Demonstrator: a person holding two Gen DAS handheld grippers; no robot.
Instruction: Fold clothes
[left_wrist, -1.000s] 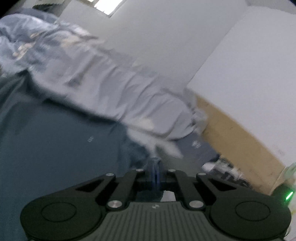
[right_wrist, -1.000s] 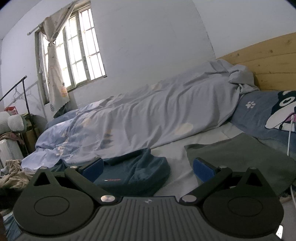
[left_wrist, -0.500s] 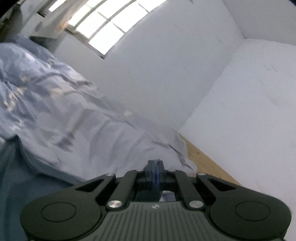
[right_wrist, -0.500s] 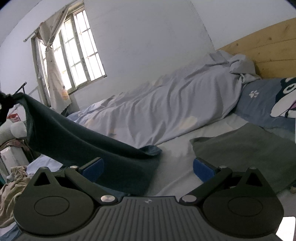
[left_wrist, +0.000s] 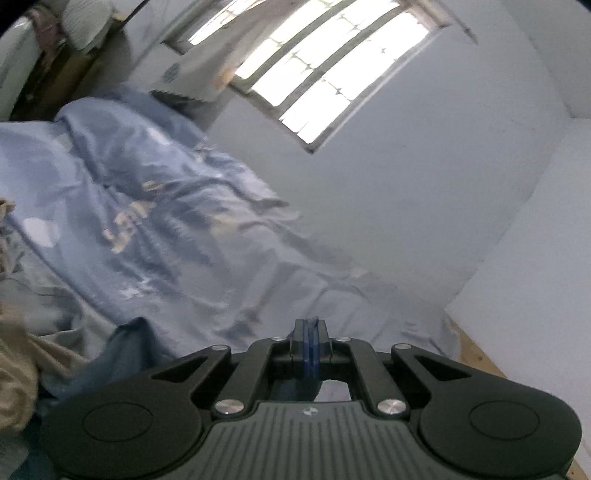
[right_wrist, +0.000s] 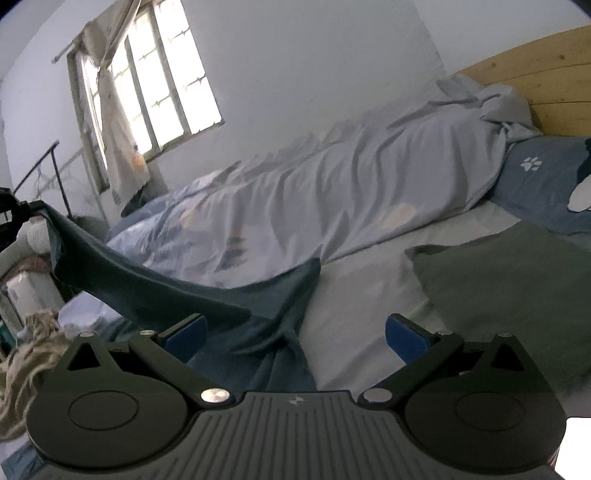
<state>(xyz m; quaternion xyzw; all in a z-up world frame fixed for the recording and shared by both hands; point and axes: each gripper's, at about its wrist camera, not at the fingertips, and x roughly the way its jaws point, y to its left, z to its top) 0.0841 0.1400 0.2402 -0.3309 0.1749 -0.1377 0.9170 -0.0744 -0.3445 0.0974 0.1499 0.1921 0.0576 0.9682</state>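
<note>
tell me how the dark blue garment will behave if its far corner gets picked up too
Probably floppy: the dark blue garment sags in a long drape from the left gripper to the bed. Likely light, since one pinched edge lifts it. It should bunch rather than slide stiffly; folds already gather near the right gripper.

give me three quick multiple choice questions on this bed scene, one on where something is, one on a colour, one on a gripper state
1. Where does the folded green cloth lie?
A on the floor
B on the sheet near the pillow
C on the windowsill

2. What colour is the garment being lifted?
A dark teal
B red
C white

3. How do the right gripper fingers stand?
A shut on the garment
B shut on nothing
C wide open

Answers: 1 B, it lies flat below the paw-print pillow. 2 A, the raised cloth is dark blue-green. 3 C, a wide gap separates the blue pads.
</note>
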